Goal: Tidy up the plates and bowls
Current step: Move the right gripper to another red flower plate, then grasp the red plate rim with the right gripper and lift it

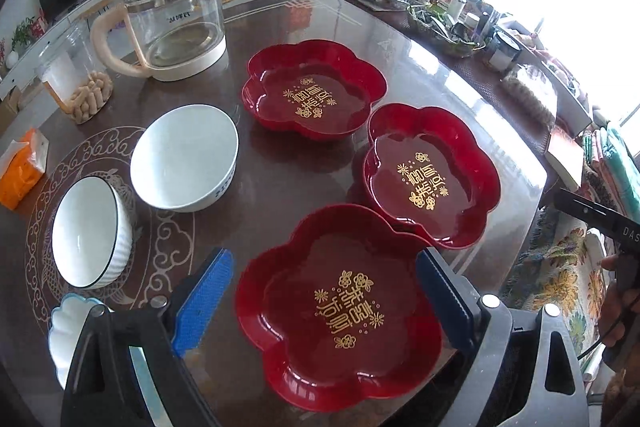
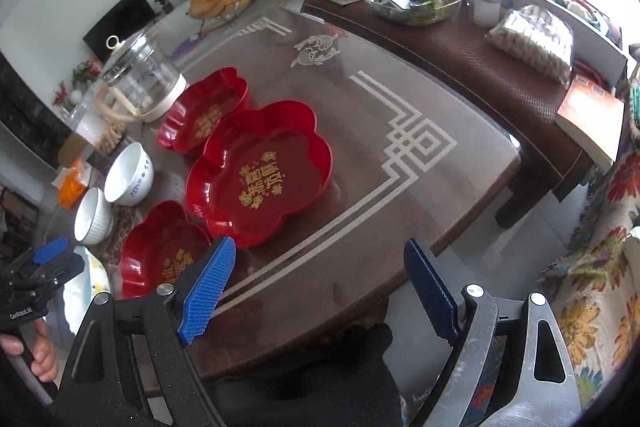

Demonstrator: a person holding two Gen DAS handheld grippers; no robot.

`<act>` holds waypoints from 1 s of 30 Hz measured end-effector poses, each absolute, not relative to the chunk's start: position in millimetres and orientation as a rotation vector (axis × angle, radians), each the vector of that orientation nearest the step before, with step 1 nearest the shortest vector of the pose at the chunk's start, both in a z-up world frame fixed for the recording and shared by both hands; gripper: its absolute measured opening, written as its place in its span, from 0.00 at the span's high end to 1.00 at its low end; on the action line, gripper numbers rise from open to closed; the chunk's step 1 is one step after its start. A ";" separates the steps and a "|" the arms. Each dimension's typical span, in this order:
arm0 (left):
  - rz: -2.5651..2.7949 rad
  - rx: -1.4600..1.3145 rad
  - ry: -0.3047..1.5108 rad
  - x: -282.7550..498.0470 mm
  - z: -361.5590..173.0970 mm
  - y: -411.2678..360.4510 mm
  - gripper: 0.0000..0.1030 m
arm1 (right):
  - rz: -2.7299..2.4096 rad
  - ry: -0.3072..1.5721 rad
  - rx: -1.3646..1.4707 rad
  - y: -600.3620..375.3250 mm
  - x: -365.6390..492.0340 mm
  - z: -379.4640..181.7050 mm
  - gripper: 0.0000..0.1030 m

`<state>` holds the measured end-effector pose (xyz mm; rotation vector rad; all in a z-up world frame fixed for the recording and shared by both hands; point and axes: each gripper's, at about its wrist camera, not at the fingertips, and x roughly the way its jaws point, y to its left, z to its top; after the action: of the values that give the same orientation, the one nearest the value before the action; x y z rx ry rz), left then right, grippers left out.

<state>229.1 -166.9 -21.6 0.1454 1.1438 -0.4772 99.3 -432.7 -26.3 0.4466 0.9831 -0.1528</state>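
Nothing stacked yet: three red plates [image 1: 340,311], bowls [image 1: 186,157] lying separate on bench [image 1: 280,179] (both hand-held grippers [image 1: 324,307] [image 2: 316,291] spread, empty).

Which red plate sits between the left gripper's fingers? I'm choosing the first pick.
The nearest red plate, framed by the open left gripper; the others lie farther back.

The scalloped white dish [image 1: 66,331] at the table's near left corner is half covered by the left gripper's black frame. In the right wrist view the nearest red plate [image 2: 160,251] loses its near rim behind a blue finger [image 2: 208,283]. The jar [image 1: 76,83] contents are too blurred to identify. Clutter along the table's far right edge is washed out by window glare.
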 end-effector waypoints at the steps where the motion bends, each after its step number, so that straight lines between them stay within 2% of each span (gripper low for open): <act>1: -0.460 0.138 1.158 242.5 -28.6 -176.0 0.11 | -0.146 0.999 0.469 -441.4 110.2 -30.2 0.14; 2: -0.450 0.142 1.173 253.8 -35.5 -185.7 0.12 | -0.148 1.013 0.482 -447.9 120.0 -33.6 0.14; 6: -0.418 0.183 1.222 283.4 -63.0 -217.6 0.24 | -0.129 1.066 0.446 -455.7 155.5 -45.3 0.15; 12: -0.417 0.229 1.253 293.9 -87.1 -244.4 0.27 | -0.109 1.135 0.347 -453.5 200.6 -64.4 0.17; 13: -0.418 0.229 1.254 294.5 -88.9 -246.4 0.30 | -0.104 1.148 0.325 -451.8 207.1 -68.6 0.23; 14: -0.417 0.231 1.260 295.5 -91.2 -248.7 0.37 | -0.096 1.168 0.306 -450.1 212.8 -73.6 0.29; 15: -0.419 0.230 1.270 296.5 -93.8 -250.3 0.44 | -0.087 1.186 0.290 -447.9 217.4 -77.8 0.41; 16: -0.423 0.226 1.282 298.3 -96.8 -251.4 0.50 | -0.079 1.202 0.277 -445.2 221.1 -82.2 0.44; 18: -0.457 0.194 1.314 299.3 -102.6 -251.6 0.80 | -0.078 1.221 0.249 -440.8 225.2 -88.8 0.45; 20: -0.483 0.149 1.330 297.8 -102.4 -252.8 0.95 | -0.070 1.233 0.220 -436.4 226.4 -92.7 0.74; 21: -0.477 0.151 1.325 296.5 -99.9 -254.8 0.95 | -0.053 1.228 0.237 -435.3 225.0 -92.9 0.87; 22: -0.472 0.158 1.310 294.2 -95.9 -257.1 0.95 | -0.064 1.224 0.227 -433.1 223.0 -90.9 0.89; 25: -0.490 0.150 1.264 287.0 -76.1 -257.7 0.95 | -0.095 1.180 0.151 -426.7 214.8 -75.7 0.89; 30: -0.544 0.078 1.190 277.4 -21.0 -242.6 0.94 | -0.099 1.072 0.221 -434.5 196.0 -23.0 0.89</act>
<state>277.4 -242.6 -21.0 0.0780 1.1902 -0.5435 196.0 -434.5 -23.0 0.2208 1.0725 -0.0987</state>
